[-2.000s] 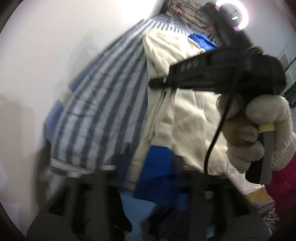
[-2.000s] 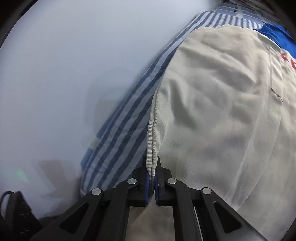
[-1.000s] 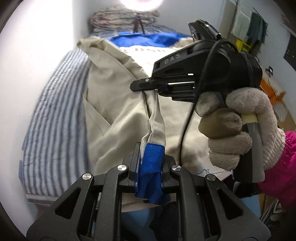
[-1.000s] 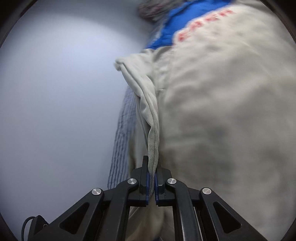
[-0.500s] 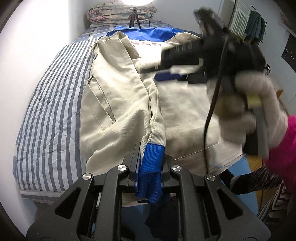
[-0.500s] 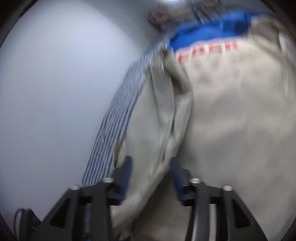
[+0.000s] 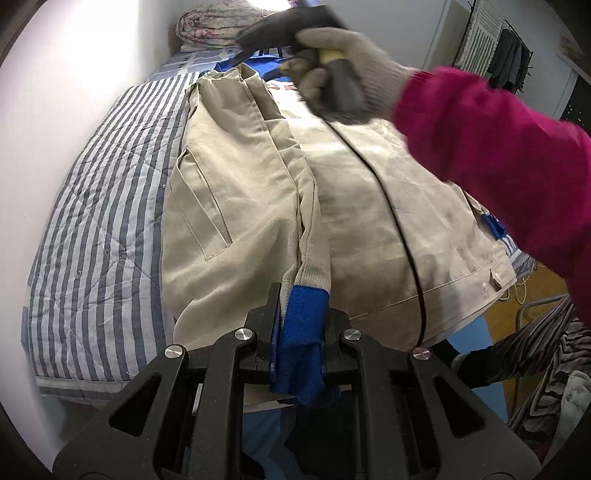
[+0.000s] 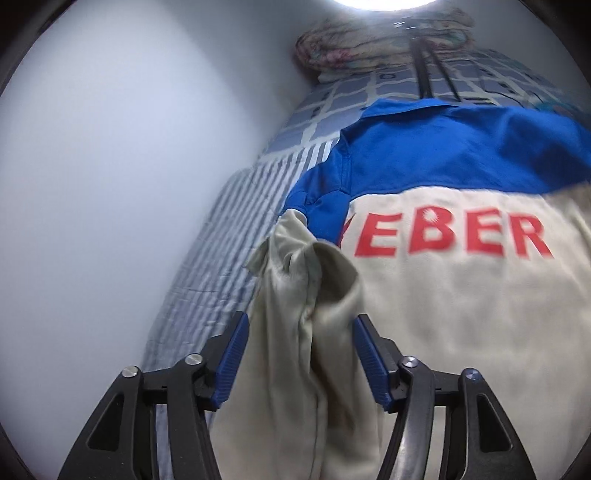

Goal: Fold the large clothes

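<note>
Lying on striped bed (image 7: 103, 206), beige jacket (image 7: 240, 206), blue cuff (image 7: 303, 332) pinched by left claw (image 7: 299, 347), right claw (image 8: 299, 365) parted, closing.

striped bedspread (image 7: 99, 221) lies bare left of jacket (image 7: 240, 206), wall (image 8: 110, 147) beyond.

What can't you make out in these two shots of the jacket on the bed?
- Red lettering, right wrist view: first letter hidden under the folded sleeve, the rest motion-blurred.
- Right hand-held gripper, left wrist view: blurred, jaws unreadable there.
- Jacket right side, left wrist view: covered by the pink sleeve.
- Blue cuff, left wrist view: its end hangs behind the left hand-held gripper.
</note>
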